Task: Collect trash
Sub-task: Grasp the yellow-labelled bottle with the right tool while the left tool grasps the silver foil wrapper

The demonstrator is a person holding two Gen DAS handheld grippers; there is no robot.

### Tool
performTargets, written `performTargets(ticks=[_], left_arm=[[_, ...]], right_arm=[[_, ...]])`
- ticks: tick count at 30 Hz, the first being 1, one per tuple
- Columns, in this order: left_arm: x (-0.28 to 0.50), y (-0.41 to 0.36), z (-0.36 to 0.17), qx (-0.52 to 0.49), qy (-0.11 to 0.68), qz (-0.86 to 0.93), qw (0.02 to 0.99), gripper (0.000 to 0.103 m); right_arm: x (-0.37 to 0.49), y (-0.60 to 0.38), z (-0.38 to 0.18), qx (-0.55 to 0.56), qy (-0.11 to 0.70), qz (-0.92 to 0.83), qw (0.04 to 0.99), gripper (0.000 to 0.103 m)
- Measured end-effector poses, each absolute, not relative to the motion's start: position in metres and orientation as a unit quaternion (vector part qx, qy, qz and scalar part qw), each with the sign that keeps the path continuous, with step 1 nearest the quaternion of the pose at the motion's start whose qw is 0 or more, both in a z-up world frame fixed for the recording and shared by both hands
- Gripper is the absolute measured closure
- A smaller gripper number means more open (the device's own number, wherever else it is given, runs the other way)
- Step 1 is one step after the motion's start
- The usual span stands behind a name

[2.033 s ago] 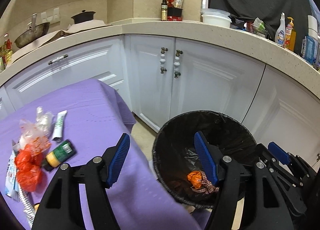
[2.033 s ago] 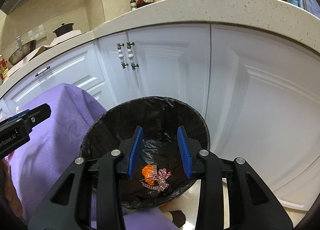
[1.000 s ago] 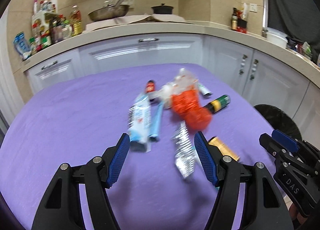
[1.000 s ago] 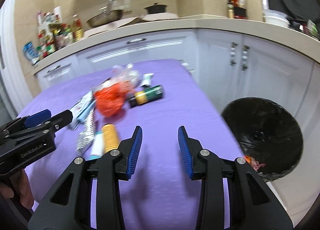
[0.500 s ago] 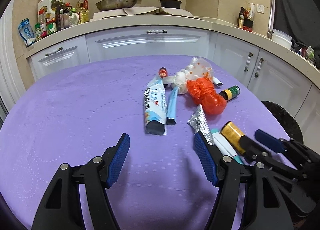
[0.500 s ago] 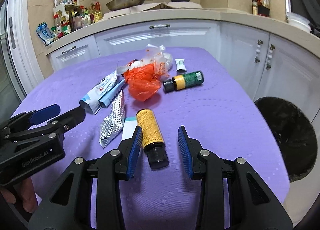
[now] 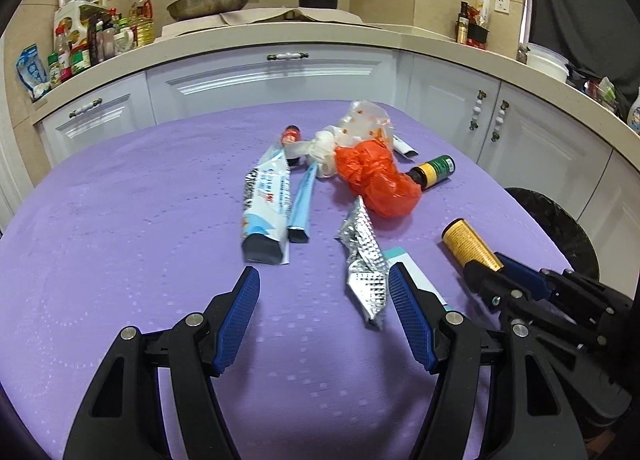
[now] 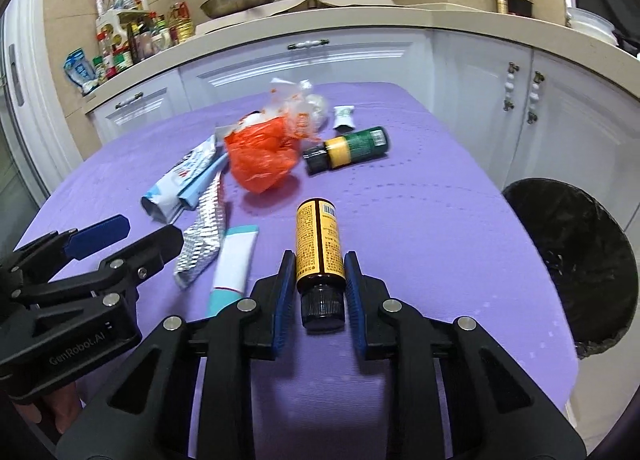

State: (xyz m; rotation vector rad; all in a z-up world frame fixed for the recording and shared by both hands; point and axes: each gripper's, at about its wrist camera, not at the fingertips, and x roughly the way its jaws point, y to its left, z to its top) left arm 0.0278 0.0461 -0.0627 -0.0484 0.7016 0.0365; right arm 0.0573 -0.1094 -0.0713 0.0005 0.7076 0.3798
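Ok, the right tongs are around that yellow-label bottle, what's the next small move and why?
Probably finish squeezing, then lift. The right tongs have just been closing around the yellow-label bottle, which lies on the purple cloth; the bin sits right of it.

1. The tablecloth (image 8: 420,220) was purple, with faint dotted rings.
2. The bottle (image 8: 319,244) between the right gripper (image 8: 318,292) pads was amber with a yellow label, black print and a black cap.
3. Both grippers were black with blue pads (image 7: 240,312).
4. The crumpled bag (image 8: 260,158) was orange-red.
5. The second bottle (image 8: 348,150) was dark green with a yellow band and black cap.
6. The foil wrapper (image 7: 362,256) was silver, embossed.
7. The tube (image 8: 234,264) was white with teal edging.
8. The bin liner (image 8: 576,256) was black.
9. The cabinets (image 7: 280,76) were white.
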Motion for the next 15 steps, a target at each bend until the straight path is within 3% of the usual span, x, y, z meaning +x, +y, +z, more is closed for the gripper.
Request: performTargets(ticks=[5,9,15], left_arm=[[0.036,0.042,-0.069,-0.024,0.358,0.012,0.933,0.039],[0.039,0.036,-0.073,-0.015,0.370,0.002,0.929,0.045],[0.040,0.032,-0.078,-0.004,0.374,-0.003,0.927,0.076]], right_arm=[[0.060,-0.121,-0.071,0.006,0.344,0.173,0.923,0.079],[0.061,-0.125,-0.072,0.008,0.343,0.170,0.924,0.079],[0.061,-0.124,-0.072,0.008,0.343,0.170,0.924,0.079]])
